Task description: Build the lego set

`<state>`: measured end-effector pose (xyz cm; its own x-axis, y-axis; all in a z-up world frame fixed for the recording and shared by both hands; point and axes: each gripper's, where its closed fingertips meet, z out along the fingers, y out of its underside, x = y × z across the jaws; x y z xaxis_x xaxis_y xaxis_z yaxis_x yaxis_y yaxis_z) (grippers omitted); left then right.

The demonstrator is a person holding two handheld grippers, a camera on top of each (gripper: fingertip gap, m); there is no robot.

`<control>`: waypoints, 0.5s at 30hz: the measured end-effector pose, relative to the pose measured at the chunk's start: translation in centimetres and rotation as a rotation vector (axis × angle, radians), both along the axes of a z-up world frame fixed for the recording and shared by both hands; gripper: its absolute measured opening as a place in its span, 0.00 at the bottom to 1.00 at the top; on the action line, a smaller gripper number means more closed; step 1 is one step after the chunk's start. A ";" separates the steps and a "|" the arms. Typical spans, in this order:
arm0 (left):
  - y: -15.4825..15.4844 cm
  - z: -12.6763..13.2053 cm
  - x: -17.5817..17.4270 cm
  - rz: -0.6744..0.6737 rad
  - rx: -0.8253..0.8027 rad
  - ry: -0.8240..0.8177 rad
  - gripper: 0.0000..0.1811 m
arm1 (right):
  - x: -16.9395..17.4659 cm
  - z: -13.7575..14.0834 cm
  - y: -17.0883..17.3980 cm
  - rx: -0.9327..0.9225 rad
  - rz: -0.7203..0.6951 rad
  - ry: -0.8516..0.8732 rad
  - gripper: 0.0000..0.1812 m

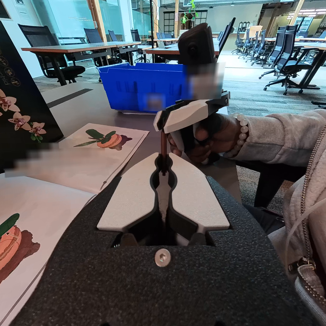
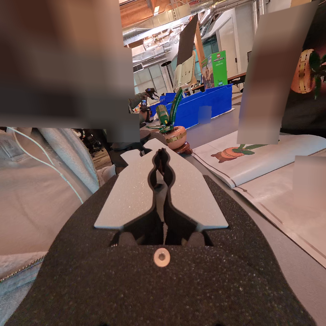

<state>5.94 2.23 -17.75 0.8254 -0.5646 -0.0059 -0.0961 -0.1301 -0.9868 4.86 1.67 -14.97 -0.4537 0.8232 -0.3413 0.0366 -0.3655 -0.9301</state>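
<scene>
A thin brown lego rod (image 1: 163, 146) stands upright in the air over the table. My left gripper (image 1: 163, 157) is shut on its lower end. My right gripper (image 1: 161, 123) comes in from the right, held by a hand (image 1: 217, 137), and is shut on the rod's upper end. In the right wrist view, my right gripper (image 2: 161, 152) is shut with the rod's tip (image 2: 160, 150) showing between the fingertips. The partly built lego plant (image 2: 176, 135), a pink pot with green leaves on a brown base, stands on the table just beyond.
An open instruction booklet (image 1: 98, 158) lies on the grey table (image 1: 79, 95), also seen in the right wrist view (image 2: 264, 169). A blue bin (image 1: 141, 84) stands behind it. A black lego box (image 1: 21, 105) stands upright at the left. The person's grey sleeve (image 1: 273, 134) is at the right. The tips of both grippers are at nearly the same place.
</scene>
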 end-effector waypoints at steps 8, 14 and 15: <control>-0.1 -0.1 0.2 -0.005 0.001 0.016 0.01 | -0.1 0.2 -0.4 -0.001 0.013 0.019 0.01; -0.3 0.7 -0.1 -0.011 0.040 -0.032 0.02 | 0.3 1.0 -0.5 -0.076 0.067 0.094 0.16; -0.3 0.8 -0.2 -0.010 0.045 -0.043 0.02 | 0.3 1.1 -0.3 -0.077 0.053 0.103 0.16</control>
<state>5.78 1.89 -16.97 0.8199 -0.5725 0.0033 -0.0549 -0.0843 -0.9949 5.18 1.35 -13.85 -0.5318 0.7704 -0.3516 -0.0365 -0.4357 -0.8994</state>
